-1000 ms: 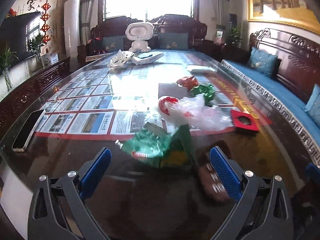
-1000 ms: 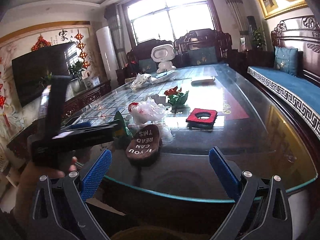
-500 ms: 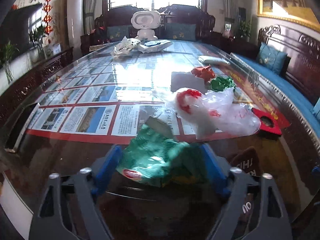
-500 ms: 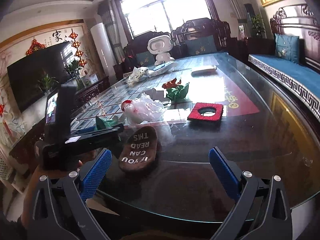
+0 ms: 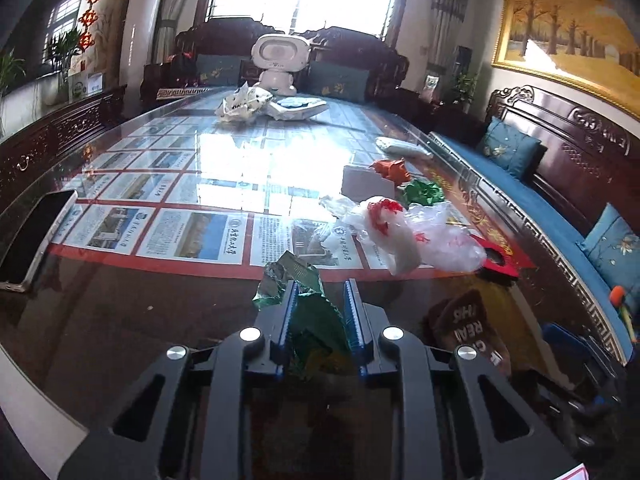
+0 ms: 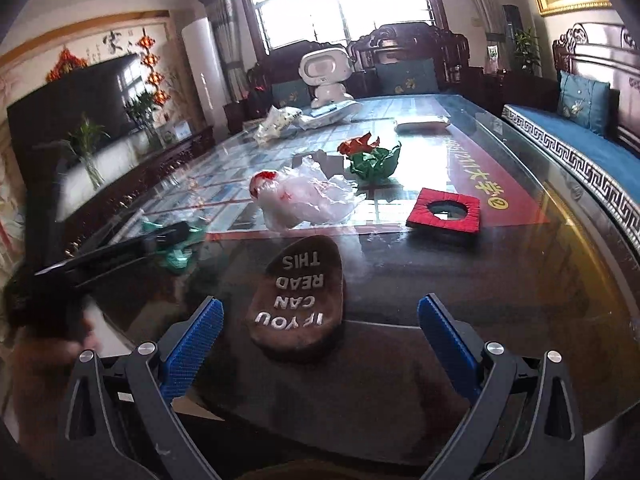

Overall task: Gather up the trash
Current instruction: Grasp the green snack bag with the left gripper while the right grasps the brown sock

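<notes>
While left gripper point(image 5: 320, 304) closes on half-hidden green wrapper point(image 5: 316, 316); right gripper point(image 6: 320, 320) fingers agape.

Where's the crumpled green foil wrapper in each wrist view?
Left wrist: crumpled green foil wrapper bottom centre, between the closing left gripper fingers.
Right wrist: wrapper at left, at the left gripper's tip.
Shared landmark: brown lettered oval pad.

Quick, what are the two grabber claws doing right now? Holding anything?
Left gripper: jaws closing on the crumpled green foil wrapper, which sits between the blue pads.
Right gripper: open, holding nothing.
</notes>
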### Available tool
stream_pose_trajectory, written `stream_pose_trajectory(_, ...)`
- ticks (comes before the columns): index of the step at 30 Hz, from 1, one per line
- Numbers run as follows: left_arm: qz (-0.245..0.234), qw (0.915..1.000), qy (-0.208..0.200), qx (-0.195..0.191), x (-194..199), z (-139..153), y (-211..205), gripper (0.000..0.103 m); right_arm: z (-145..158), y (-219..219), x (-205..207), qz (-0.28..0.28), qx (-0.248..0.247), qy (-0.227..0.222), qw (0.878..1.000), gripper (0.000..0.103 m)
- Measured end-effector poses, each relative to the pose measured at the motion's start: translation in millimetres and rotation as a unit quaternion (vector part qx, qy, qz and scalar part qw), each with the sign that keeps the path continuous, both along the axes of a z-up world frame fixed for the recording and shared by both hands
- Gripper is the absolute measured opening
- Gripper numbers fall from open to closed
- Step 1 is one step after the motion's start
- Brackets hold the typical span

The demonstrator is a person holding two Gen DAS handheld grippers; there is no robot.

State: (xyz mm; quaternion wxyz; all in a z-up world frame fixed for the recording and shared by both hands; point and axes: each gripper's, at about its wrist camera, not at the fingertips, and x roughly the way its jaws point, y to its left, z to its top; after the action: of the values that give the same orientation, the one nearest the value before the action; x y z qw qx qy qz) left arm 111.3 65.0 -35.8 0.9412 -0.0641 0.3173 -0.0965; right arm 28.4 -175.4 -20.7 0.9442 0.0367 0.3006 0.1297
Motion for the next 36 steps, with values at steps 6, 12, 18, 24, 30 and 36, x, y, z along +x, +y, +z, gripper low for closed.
stream_pose_trajectory(6,-0.017,0.9998,-0.003,-0.007,-14,8,7,0.025,-10,19,19,-0.009,-0.029,0.016,0.999,0.093)
stream_pose_trajectory(12,-0.029,0.9994,-0.008,-0.015,-22,11,12,0.025,-17,33,26,-0.016,-0.056,0.035,0.998,0.081)
stream_pose_trajectory(18,-0.032,0.9993,-0.008,-0.017,-20,10,12,0.024,-18,39,28,-0.004,-0.082,0.024,0.996,0.037)
stream_pose_trajectory(24,-0.036,0.9988,-0.009,-0.033,-23,7,20,0.017,-16,25,24,0.009,-0.046,0.018,0.999,0.015)
stream_pose_trajectory(30,-0.036,0.9981,-0.010,-0.049,-25,8,28,0.013,-7,17,15,0.005,-0.027,0.003,1.000,0.015)
stream_pose_trajectory(36,-0.037,0.9978,-0.020,-0.051,-30,18,29,0.012,8,7,5,0.002,-0.008,-0.012,1.000,0.015)
